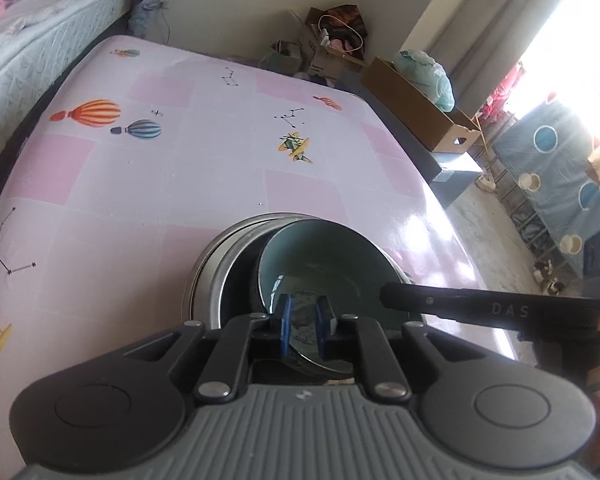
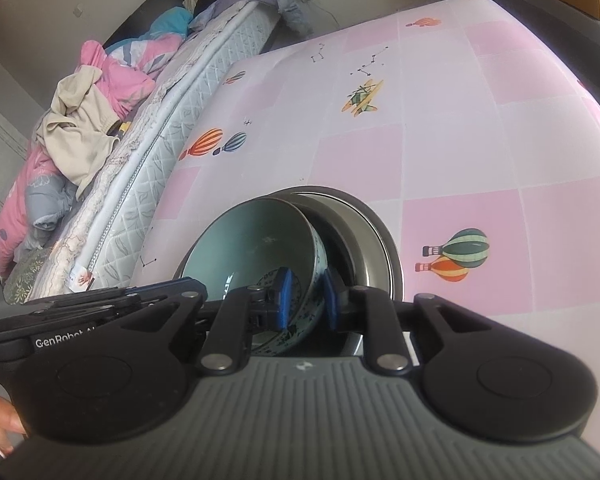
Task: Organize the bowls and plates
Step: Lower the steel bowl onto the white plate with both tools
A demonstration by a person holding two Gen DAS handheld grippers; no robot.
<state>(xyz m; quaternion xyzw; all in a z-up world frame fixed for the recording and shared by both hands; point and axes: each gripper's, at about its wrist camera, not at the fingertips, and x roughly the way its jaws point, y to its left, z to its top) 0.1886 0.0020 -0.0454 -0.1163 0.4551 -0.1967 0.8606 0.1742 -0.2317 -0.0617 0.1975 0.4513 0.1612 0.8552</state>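
Observation:
A ceramic bowl [image 1: 320,256] [image 2: 252,240], pale green inside with a blue-and-white pattern outside, leans tilted inside a larger stainless steel bowl [image 1: 216,260] [image 2: 364,232] near the front of the pink table [image 1: 180,160] [image 2: 460,120]. My left gripper [image 1: 304,322] is shut on the ceramic bowl's near rim, one blue pad inside the wall and one outside. My right gripper [image 2: 308,300] is shut on the same bowl's wall from the other side. Each gripper's black body shows at the edge of the other's view, the right gripper [image 1: 480,308] and the left gripper [image 2: 100,304].
A mattress [image 1: 40,48] [image 2: 160,128] piled with bedding and clothes runs along the table's left side. Cardboard boxes [image 1: 420,108] and bags sit past the far right corner. A blue-covered shelf [image 1: 560,172] stands on the floor to the right. A hand [image 2: 0,420] shows low left.

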